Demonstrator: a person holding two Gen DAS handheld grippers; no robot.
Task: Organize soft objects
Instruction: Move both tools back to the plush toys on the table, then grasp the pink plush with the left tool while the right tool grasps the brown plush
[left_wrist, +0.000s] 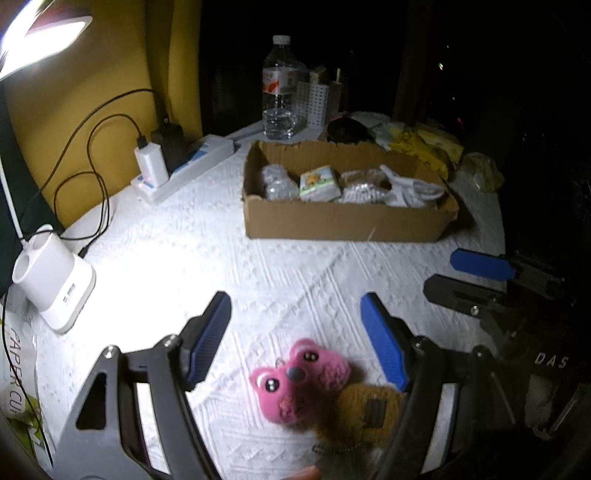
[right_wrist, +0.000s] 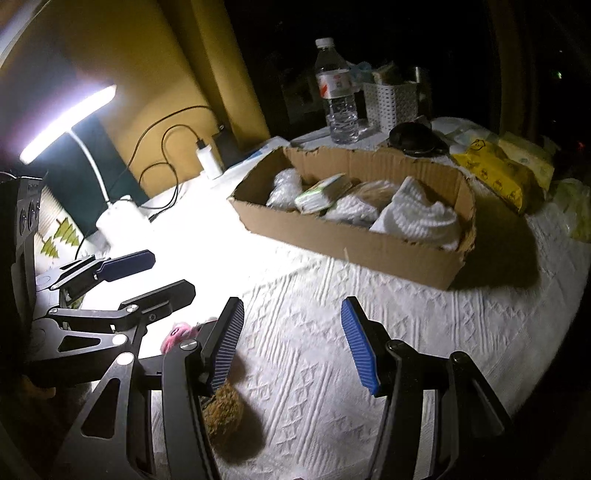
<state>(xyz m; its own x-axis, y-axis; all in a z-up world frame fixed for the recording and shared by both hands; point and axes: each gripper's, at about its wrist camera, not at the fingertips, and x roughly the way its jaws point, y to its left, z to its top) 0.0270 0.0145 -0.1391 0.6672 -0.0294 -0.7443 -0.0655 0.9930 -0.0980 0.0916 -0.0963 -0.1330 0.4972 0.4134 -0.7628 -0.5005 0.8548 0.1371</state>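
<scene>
A: Your left gripper was tilted down over the white textured cloth, jaws apart, nothing pinched. Pose on the right?

B: Same for you there. Your right gripper was pitched down too, jaws spread, empty, just beside the left one.

A: Toys?

B: The pink plush keychain lay flat on the cloth between and below your left fingers, not touched by either pad. The brown plush toy lay against it, tucked under your left gripper's right finger. From the right wrist, that brown toy sat below your right gripper's left finger; contact, can't tell.

A: Box?

B: The cardboard box stood well ahead of both grippers, already holding a white knit piece, a small tissue pack and wrapped bundles.
</scene>
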